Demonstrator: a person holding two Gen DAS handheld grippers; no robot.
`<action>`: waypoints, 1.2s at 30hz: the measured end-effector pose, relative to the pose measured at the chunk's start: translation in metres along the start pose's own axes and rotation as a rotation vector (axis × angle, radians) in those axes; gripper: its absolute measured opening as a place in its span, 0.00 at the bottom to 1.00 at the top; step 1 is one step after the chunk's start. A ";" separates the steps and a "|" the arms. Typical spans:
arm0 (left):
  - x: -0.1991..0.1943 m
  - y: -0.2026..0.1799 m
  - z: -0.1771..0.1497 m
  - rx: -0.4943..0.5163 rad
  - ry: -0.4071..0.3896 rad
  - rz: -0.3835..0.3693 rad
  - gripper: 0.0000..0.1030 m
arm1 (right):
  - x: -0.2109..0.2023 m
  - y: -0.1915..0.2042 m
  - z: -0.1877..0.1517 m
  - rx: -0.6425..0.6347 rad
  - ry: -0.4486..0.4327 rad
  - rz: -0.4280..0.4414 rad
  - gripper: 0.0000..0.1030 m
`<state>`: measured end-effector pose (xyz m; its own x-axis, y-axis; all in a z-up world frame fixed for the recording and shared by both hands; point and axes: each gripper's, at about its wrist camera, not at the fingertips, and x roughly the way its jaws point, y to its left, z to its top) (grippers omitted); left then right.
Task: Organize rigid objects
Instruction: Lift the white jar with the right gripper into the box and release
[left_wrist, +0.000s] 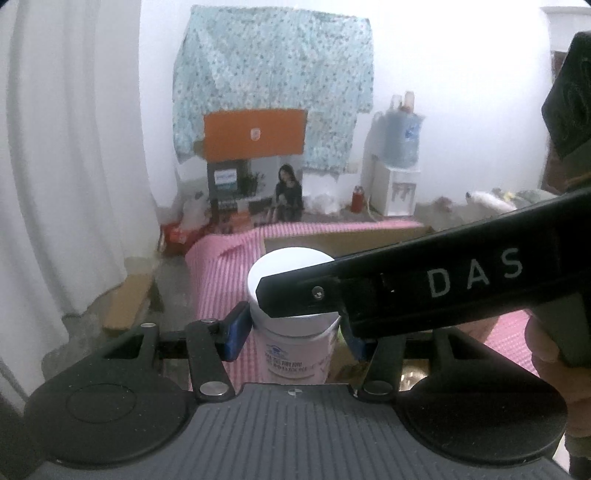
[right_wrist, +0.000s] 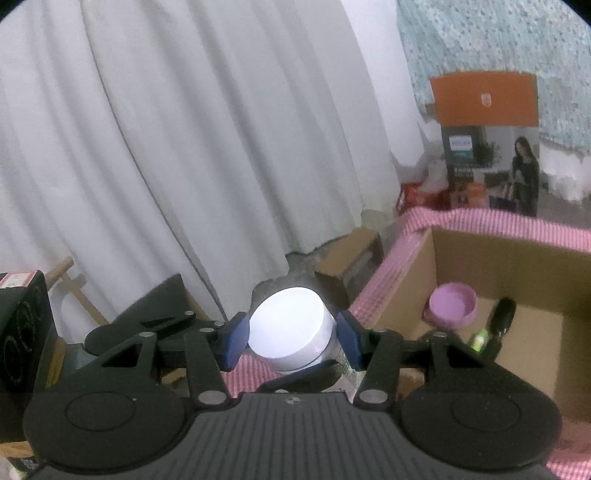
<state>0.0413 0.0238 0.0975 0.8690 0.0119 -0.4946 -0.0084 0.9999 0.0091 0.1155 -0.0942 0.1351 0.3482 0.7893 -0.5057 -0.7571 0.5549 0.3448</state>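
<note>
**White-lidded jar held by both grippers, box part-filled**

White-lidded jar (left_wrist: 291, 314) hangs above the pink checked cloth (left_wrist: 221, 266), clamped from two sides. The left gripper (left_wrist: 295, 328) pinches the pale labelled body just under the lid; the right gripper (right_wrist: 291, 339) closes its blue pads on the lid itself. To the right, the cardboard box (right_wrist: 413, 280) already holds a purple bowl (right_wrist: 450, 306) and a dark bottle (right_wrist: 498, 325), so sorting looks partly done, with this jar not yet placed. The box's near wall stands between jar and floor space. A white curtain (right_wrist: 184, 147) hangs behind.
</note>
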 end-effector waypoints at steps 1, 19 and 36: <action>0.001 0.000 0.005 0.005 -0.006 -0.006 0.51 | -0.002 -0.001 0.004 0.000 -0.010 0.001 0.54; 0.072 -0.052 0.062 0.067 0.054 -0.214 0.51 | -0.040 -0.077 0.046 0.096 -0.073 -0.133 0.54; 0.187 -0.090 0.081 0.055 0.272 -0.294 0.51 | -0.021 -0.207 0.049 0.286 0.031 -0.200 0.54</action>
<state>0.2452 -0.0647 0.0744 0.6677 -0.2671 -0.6948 0.2545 0.9591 -0.1241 0.2918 -0.2126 0.1133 0.4536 0.6514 -0.6082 -0.4884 0.7526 0.4417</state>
